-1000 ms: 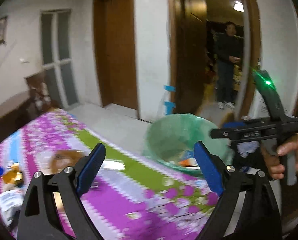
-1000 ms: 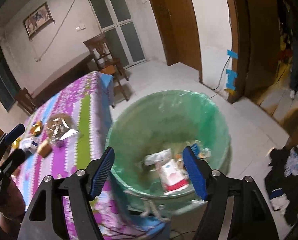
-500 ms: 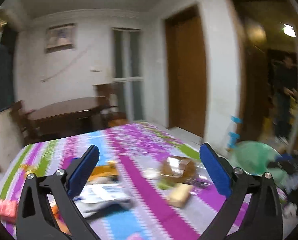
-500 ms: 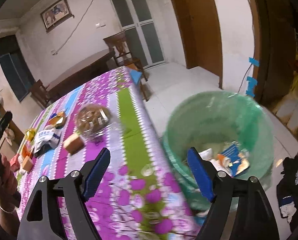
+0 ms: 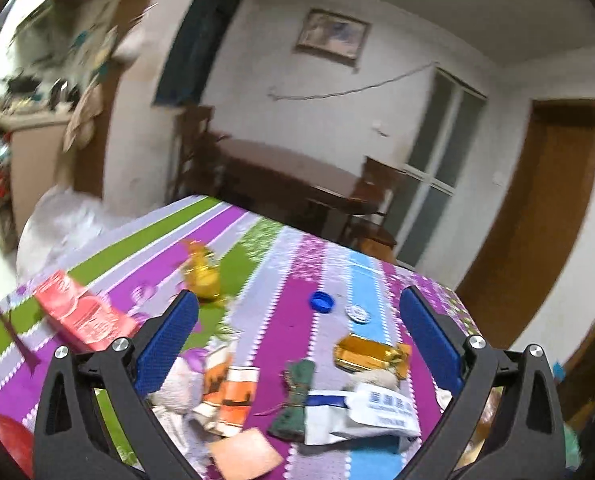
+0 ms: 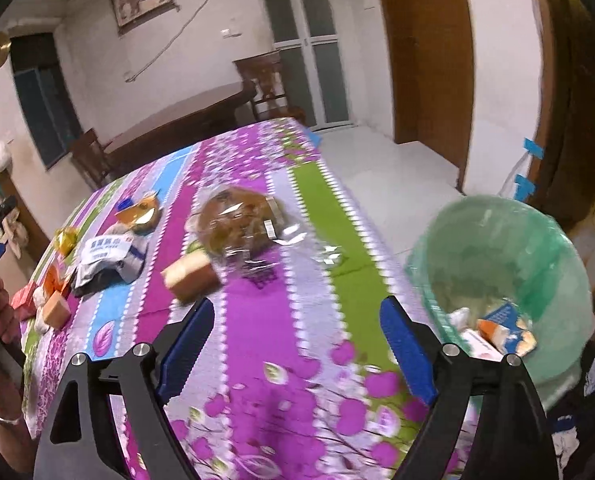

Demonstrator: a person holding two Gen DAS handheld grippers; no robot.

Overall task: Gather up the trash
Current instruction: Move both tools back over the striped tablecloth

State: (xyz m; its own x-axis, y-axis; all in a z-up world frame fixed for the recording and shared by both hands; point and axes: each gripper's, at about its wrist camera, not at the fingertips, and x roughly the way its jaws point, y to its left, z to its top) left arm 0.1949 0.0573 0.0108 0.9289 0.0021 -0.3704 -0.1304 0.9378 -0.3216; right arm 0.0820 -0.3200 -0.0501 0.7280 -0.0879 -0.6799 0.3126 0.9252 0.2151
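My left gripper is wide open and holds nothing. Its blue pads hang over the surface, which wears a cloth with purple, green and blue stripes. Between the pads lies a lot of trash. A blue cap sits far out, with a small white lid just beside it. Closer to me lies a gold wrapper. Below it is a white pack with blue letters. A green bow lies next to that pack. An orange and white wrapper is to its left, and a red packet lies farther left. A gold foil ball sits on a green stripe.

My right gripper has just been opening more, and nothing is between its pads. It hangs over the near edge of the surface. A clear bag with brown stuff inside lies ahead of it, with a tan block just beside. The bin with a green liner stands on the floor to the right of the surface. Some trash already lies in it.
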